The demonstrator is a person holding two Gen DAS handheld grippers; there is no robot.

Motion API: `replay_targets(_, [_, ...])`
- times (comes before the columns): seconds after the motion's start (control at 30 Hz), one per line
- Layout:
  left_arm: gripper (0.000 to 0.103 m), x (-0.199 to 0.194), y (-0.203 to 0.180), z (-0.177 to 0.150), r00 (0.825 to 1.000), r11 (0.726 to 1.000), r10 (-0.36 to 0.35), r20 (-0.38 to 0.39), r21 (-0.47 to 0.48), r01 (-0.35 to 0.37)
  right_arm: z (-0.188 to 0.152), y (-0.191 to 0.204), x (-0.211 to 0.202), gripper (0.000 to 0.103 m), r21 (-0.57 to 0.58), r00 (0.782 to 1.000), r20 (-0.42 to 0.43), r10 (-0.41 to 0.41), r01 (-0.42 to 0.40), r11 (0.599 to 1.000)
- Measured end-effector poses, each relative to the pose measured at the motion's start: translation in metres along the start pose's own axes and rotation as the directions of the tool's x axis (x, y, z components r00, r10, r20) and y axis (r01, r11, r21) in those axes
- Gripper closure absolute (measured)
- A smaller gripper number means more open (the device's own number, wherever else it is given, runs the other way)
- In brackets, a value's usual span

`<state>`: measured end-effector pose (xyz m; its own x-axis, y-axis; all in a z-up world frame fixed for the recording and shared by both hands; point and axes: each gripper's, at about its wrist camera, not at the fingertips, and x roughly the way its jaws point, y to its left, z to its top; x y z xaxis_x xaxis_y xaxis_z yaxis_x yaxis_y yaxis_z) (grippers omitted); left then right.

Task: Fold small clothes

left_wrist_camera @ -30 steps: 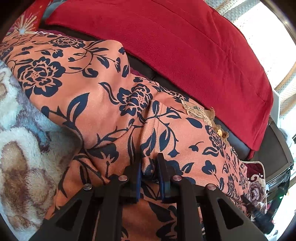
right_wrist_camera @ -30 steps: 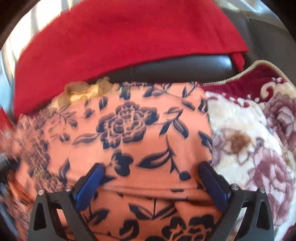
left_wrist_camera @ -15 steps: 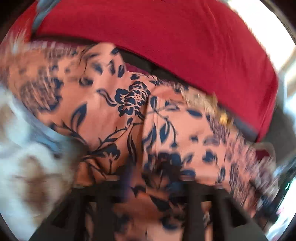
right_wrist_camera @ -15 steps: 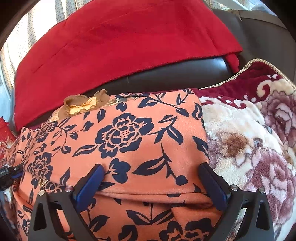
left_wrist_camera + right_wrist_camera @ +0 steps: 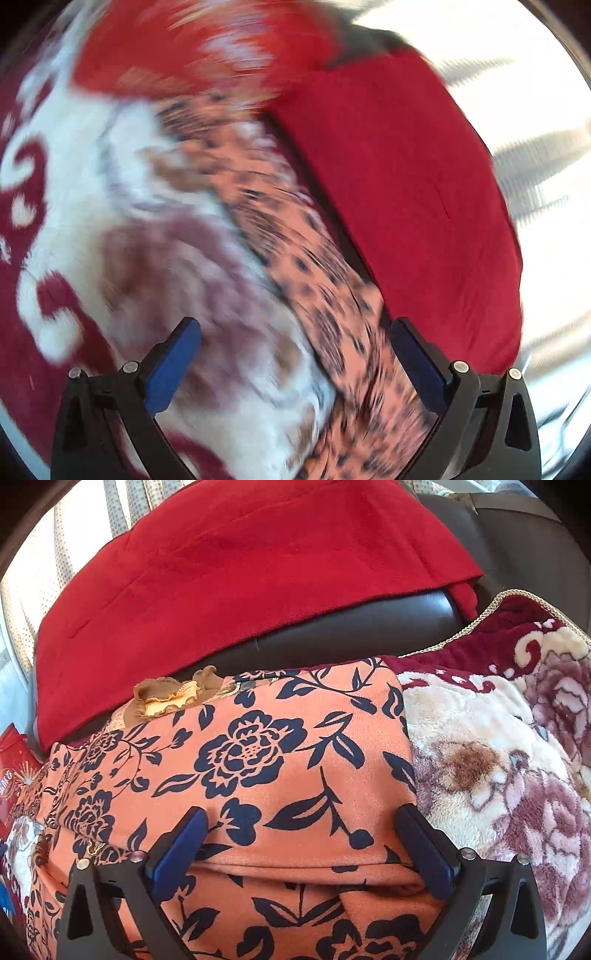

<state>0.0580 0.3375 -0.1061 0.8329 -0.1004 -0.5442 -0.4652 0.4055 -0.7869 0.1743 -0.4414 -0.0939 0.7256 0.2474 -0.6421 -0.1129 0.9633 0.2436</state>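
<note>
The small garment is an orange cloth with dark blue flowers (image 5: 258,760), lying folded on a plush floral blanket (image 5: 498,760). A brown and yellow frill (image 5: 170,698) shows at its far edge. My right gripper (image 5: 303,845) stands open just over the garment's near fold, its blue pads wide apart and not pressing the cloth. The left wrist view is heavily blurred: my left gripper (image 5: 295,365) has its jaws opening wide, empty, above the blanket (image 5: 184,258), with the garment (image 5: 332,280) running as a strip past its right finger.
A large red cloth (image 5: 240,572) drapes over the dark sofa back (image 5: 332,635) behind the garment, and it also shows in the left wrist view (image 5: 399,184). A red printed packet (image 5: 11,764) lies at the far left. Bright curtains hang behind.
My left gripper let go of the garment fold, opened wide and swung away over the blanket, rolling as it went. The right gripper stayed put, open over the garment.
</note>
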Motion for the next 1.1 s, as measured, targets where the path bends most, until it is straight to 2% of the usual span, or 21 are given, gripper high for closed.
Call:
replay_targets(0.07, [0.002, 0.007, 0.015, 0.02, 1.0, 0.999, -0.004, 0.015, -0.054, 0.005, 0.0, 0.0, 0.0, 0.0, -0.001, 1.0, -0.001, -0.003, 0.003, 1.0])
replay_targets(0.23, [0.002, 0.029, 0.014, 0.064, 0.997, 0.995, -0.064, 0.037, -0.068, 0.066, 0.0, 0.0, 0.0, 0.0, 0.001, 1.0, 0.0, -0.002, 0.002, 1.0])
replay_targets(0.3, [0.002, 0.042, 0.018, 0.077, 0.998, 0.993, -0.053, 0.045, -0.103, 0.057, 0.0, 0.001, 0.0, 0.0, 0.001, 1.0, 0.0, -0.003, 0.003, 1.0])
replay_targets(0.37, [0.005, 0.058, 0.024, 0.089, 0.999, 0.991, -0.013, 0.048, -0.13, 0.019, 0.0, 0.0, 0.0, 0.0, 0.003, 1.0, 0.0, -0.001, 0.001, 1.0])
replay_targets(0.47, [0.011, 0.072, 0.02, 0.096, 0.999, 0.994, 0.021, 0.05, -0.111, -0.015, 0.0, 0.001, 0.0, 0.0, 0.005, 1.0, 0.001, 0.0, 0.0, 1.0])
replay_targets(0.5, [0.023, 0.074, 0.02, 0.098, 0.998, 0.994, 0.041, 0.044, -0.105, -0.036, 0.0, 0.0, 0.0, 0.0, 0.008, 1.0, 0.002, 0.002, -0.002, 1.0])
replay_targets(0.53, [0.031, 0.079, 0.022, 0.099, 0.995, 0.99, 0.095, 0.025, -0.107, -0.092, 0.0, 0.0, -0.001, 0.0, 0.009, 1.0, 0.004, 0.003, -0.003, 1.0])
replay_targets(0.57, [0.051, 0.083, 0.025, 0.1, 0.99, 0.984, 0.141, 0.01, -0.114, -0.139, -0.001, 0.0, -0.001, 0.0, 0.011, 1.0, 0.005, 0.004, -0.004, 1.0])
replay_targets(0.6, [0.066, 0.086, 0.028, 0.103, 0.983, 0.976, 0.183, 0.002, -0.12, -0.181, -0.001, 0.0, -0.001, 0.0, 0.013, 1.0, 0.007, 0.006, -0.006, 1.0])
replay_targets(0.63, [0.071, 0.087, 0.031, 0.106, 0.979, 0.971, 0.204, -0.005, -0.13, -0.203, -0.001, 0.0, -0.002, 0.0, 0.018, 1.0, 0.01, 0.012, -0.012, 1.0])
replay_targets(0.7, [0.072, 0.089, 0.034, 0.112, 0.977, 0.965, 0.212, -0.027, -0.149, -0.214, -0.001, -0.001, -0.003, 0.0, 0.028, 1.0, 0.016, 0.024, -0.025, 0.999])
replay_targets(0.73, [0.083, 0.092, 0.032, 0.115, 0.97, 0.96, 0.241, -0.041, -0.139, -0.245, -0.001, -0.001, -0.003, 0.0, 0.03, 1.0, 0.017, 0.026, -0.027, 0.999])
replay_targets(0.8, [0.097, 0.097, 0.026, 0.121, 0.95, 0.947, 0.309, -0.055, -0.081, -0.312, -0.001, -0.001, -0.004, 0.0, 0.033, 0.999, 0.019, 0.029, -0.029, 0.999])
replay_targets(0.83, [0.097, 0.098, 0.021, 0.122, 0.942, 0.941, 0.333, -0.045, -0.049, -0.335, -0.001, -0.001, -0.004, 0.0, 0.033, 0.999, 0.02, 0.03, -0.03, 0.999])
replay_targets(0.87, [0.098, 0.097, 0.011, 0.122, 0.935, 0.935, 0.354, -0.02, -0.018, -0.355, -0.001, -0.001, -0.005, 0.0, 0.035, 0.999, 0.02, 0.031, -0.032, 0.999])
replay_targets(0.93, [0.099, 0.088, -0.029, 0.112, 0.922, 0.914, 0.377, 0.086, 0.128, -0.385, -0.001, 0.0, -0.005, 0.0, 0.038, 0.999, 0.023, 0.035, -0.035, 0.999])
replay_targets(1.0, [0.099, 0.079, -0.084, 0.091, 0.925, 0.873, 0.336, 0.177, 0.309, -0.376, -0.001, -0.001, -0.006, 0.0, 0.041, 0.999, 0.025, 0.038, -0.039, 0.998])
replay_targets(1.07, [0.099, 0.066, -0.144, 0.055, 0.947, 0.831, 0.229, 0.225, 0.462, -0.31, -0.002, -0.001, -0.007, 0.0, 0.047, 0.999, 0.029, 0.043, -0.045, 0.998])
replay_targets(1.1, [0.099, 0.062, -0.174, 0.034, 0.959, 0.801, 0.169, 0.229, 0.535, -0.269, -0.002, -0.002, -0.008, 0.0, 0.051, 0.998, 0.031, 0.048, -0.049, 0.997])
